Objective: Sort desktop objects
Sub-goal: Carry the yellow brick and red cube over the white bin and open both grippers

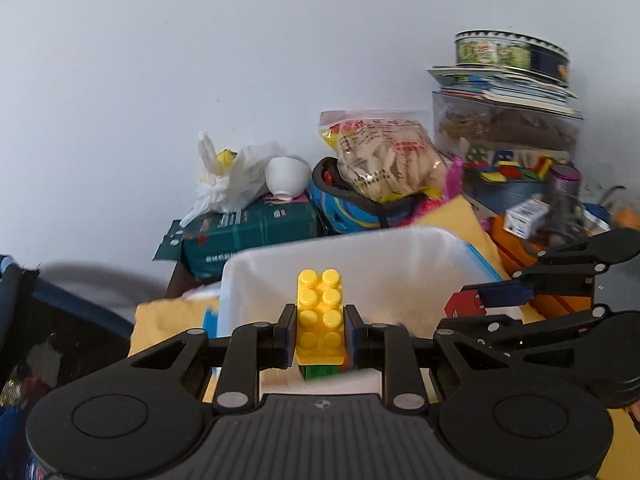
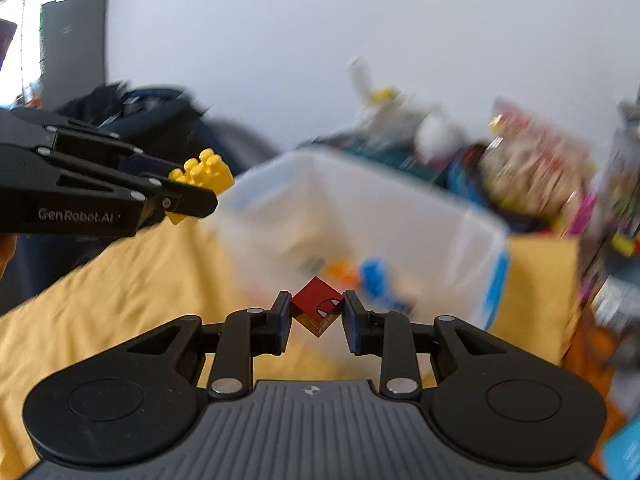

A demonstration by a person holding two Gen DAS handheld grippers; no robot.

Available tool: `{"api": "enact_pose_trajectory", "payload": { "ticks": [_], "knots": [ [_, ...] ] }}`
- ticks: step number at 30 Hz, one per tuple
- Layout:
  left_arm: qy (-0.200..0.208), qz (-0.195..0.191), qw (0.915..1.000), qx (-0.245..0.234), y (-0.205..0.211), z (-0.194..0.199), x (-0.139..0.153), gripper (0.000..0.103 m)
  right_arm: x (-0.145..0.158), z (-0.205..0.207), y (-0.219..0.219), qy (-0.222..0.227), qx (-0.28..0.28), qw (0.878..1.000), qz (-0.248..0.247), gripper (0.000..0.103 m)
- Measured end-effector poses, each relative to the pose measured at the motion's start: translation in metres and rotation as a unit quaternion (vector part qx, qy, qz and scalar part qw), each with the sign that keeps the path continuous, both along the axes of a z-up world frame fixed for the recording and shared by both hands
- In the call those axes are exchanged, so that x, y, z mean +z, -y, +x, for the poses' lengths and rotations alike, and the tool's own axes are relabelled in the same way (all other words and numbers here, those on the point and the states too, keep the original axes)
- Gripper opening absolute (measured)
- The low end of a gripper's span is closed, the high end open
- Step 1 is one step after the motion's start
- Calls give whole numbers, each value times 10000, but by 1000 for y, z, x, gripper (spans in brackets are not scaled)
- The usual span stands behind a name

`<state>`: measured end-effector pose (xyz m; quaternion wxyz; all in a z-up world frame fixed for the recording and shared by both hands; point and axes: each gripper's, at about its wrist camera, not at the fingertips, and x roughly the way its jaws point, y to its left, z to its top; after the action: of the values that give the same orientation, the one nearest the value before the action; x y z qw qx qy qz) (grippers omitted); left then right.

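My left gripper (image 1: 319,334) is shut on a yellow studded brick (image 1: 320,312) with a green piece under it, held above the near rim of the white plastic bin (image 1: 280,276). It also shows in the right wrist view (image 2: 188,196), with the yellow brick (image 2: 204,174) at the bin's left edge. My right gripper (image 2: 316,314) is shut on a red wooden cube (image 2: 318,306), held by its corners in front of the bin (image 2: 440,220). In the left wrist view the right gripper (image 1: 500,300) holds the red cube (image 1: 464,304) at the bin's right.
Blurred orange and blue toys (image 2: 360,276) lie inside the bin. A yellow cloth (image 2: 120,300) covers the table. Behind the bin stand a green box (image 1: 248,232), a white cup (image 1: 286,178), a snack bag (image 1: 384,156) and stacked containers (image 1: 508,128). A dark bag (image 2: 140,120) is at left.
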<state>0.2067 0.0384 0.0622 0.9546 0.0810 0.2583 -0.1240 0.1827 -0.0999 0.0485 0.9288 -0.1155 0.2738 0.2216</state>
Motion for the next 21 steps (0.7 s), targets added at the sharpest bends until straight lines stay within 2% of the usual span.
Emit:
{"api": "enact_pose_trajectory", "payload": {
  "ticks": [3,5,8,12,13,15,17,20,21],
  "knots": [
    [-202,189,9996,79,12,42,-16,27,9,34,1,60,-252,9997,27,30],
    [-468,247,9984,219,14,67,-37,27,7,58,4,-85,-440,9990,80,30],
    [-816,371,9955,303,10,83,-58,30,-10,89,2,-377,-760,9964,-90,32],
    [-843,120,9961,211,4,75,-54,54,-30,105,5,-820,-1039,9910,-185,44],
    [-818,117,9963,244,3,71,-51,60,-32,103,7,-860,-1019,9909,-184,45],
    [-723,232,9965,338,5,65,-42,62,-29,100,10,-832,-1002,9913,-215,55],
    [-520,456,9964,480,9,63,-29,64,-21,97,12,-750,-1043,9915,-216,58],
    [91,889,9924,851,19,47,-6,74,-8,96,13,-676,-950,9928,-257,67],
    [379,1038,9892,968,22,41,1,81,-4,97,11,-617,-910,9935,-306,72]
  ]
}}
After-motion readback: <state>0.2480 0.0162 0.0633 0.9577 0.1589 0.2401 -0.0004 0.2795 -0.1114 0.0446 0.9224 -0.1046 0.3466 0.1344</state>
